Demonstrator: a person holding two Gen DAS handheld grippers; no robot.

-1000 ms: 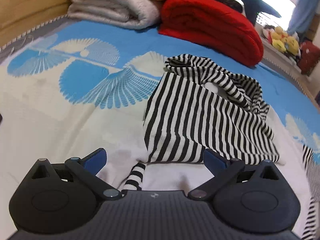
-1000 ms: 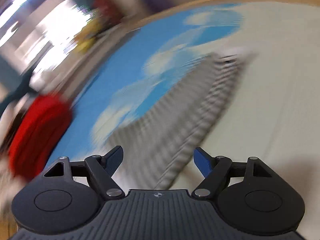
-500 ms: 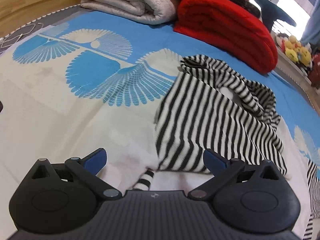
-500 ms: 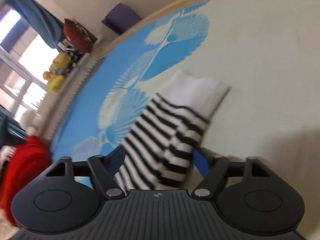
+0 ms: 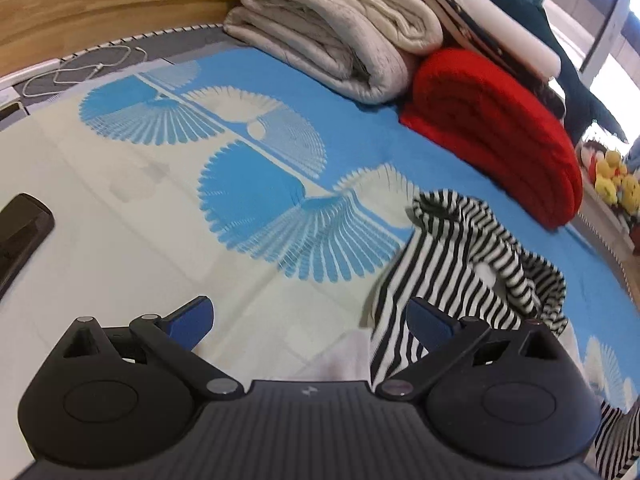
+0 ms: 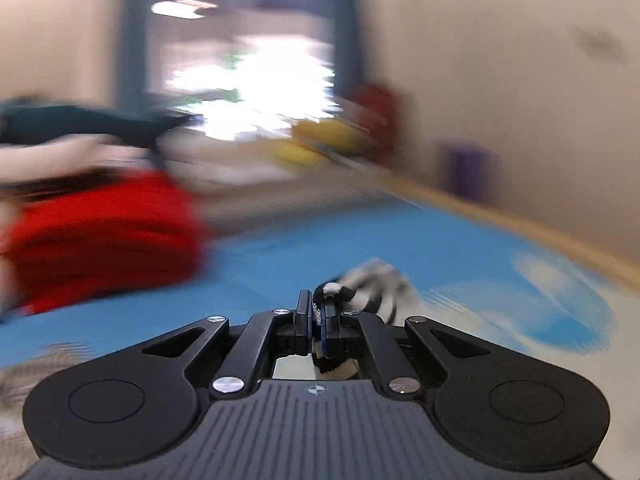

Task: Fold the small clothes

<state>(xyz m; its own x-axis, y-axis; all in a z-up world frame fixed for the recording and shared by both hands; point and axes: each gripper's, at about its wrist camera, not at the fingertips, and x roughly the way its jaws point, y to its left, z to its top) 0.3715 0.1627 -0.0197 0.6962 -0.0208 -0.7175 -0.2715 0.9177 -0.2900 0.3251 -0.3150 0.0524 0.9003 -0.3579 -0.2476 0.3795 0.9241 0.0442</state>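
Two grippers: left gripper [image 5: 310, 320] fingers spread; right gripper [image 6: 318, 312] fingers pinching striped garment [image 6: 372, 280].

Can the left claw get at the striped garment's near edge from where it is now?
Probably yes. The left claw is open and empty, and the striped garment lies just ahead to its right on the bedspread with nothing between them.

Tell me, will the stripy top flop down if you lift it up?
Probably yes. The stripy top lies crumpled in soft folds on the bed, so it likely droops rather than holding shape. It looks thin, so probably light. The right gripper is shut on a stripy bit, and knit like that seems unlikely to slip.
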